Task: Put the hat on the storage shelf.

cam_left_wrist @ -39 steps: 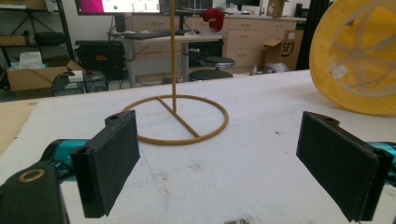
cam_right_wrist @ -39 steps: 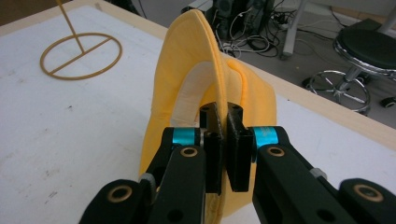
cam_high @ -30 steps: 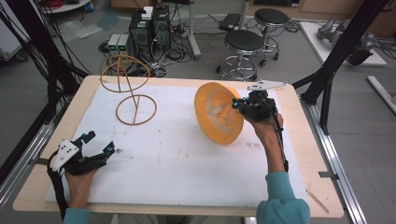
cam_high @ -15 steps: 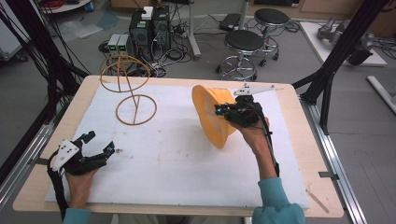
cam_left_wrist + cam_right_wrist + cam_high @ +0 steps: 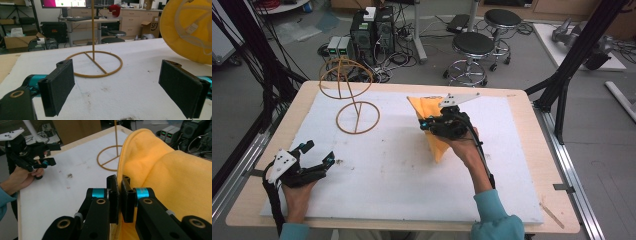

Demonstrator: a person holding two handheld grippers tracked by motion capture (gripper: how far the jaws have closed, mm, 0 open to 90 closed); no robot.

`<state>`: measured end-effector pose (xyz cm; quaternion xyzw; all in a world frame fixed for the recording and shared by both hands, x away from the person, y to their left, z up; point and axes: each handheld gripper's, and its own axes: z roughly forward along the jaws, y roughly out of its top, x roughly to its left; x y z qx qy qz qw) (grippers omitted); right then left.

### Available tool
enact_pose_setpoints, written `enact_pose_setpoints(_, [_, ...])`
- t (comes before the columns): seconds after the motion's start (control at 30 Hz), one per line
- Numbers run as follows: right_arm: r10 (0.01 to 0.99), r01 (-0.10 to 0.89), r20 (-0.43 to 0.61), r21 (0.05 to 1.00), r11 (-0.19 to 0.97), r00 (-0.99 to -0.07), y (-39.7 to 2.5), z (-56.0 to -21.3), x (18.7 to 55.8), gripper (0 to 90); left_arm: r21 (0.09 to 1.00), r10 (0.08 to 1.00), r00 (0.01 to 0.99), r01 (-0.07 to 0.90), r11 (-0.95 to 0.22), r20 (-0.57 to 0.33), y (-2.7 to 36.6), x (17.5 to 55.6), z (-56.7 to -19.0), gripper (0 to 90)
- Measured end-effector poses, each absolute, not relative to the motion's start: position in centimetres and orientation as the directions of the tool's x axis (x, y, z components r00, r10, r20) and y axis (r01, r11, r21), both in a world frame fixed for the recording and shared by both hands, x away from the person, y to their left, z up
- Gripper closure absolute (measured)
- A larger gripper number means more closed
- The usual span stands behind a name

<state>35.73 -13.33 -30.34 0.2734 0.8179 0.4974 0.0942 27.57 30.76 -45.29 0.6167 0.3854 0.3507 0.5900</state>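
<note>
Yellow hat (image 5: 432, 125) pinched between right gripper (image 5: 119, 195) fingers; left gripper (image 5: 125, 92) fingers spread wide, empty.

The right gripper (image 5: 428, 125) pinches a floppy yellow fabric hat (image 5: 432, 131) upright above the counter (image 5: 512, 165); the left gripper (image 5: 314, 159) rests apart.

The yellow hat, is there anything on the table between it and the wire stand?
Nothing visible. The right gripper is shut on the hat by its rim, and the white mat between it and the stand is bare apart from small stains. The left gripper rests open at the near left, off that line.
</note>
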Motion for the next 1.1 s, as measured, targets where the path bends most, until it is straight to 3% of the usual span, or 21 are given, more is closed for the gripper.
enact_pose_setpoints(0.57, [0.441, 0.345, 0.148, 0.844, 0.409, -0.885, -9.0, -32.0, 36.1, 82.9, 0.998, 0.891, 0.453, 0.059, -0.005, -0.022, 30.7, 27.5, -45.3, 13.4])
enact_pose_setpoints(1.1, [0.397, 0.329, 0.164, 0.859, 0.393, -0.903, -8.2, -32.2, 36.2, 22.9, 0.998, 0.891, 0.453, 0.057, 0.001, -0.027, 30.7, 27.5, -45.3, 13.4])
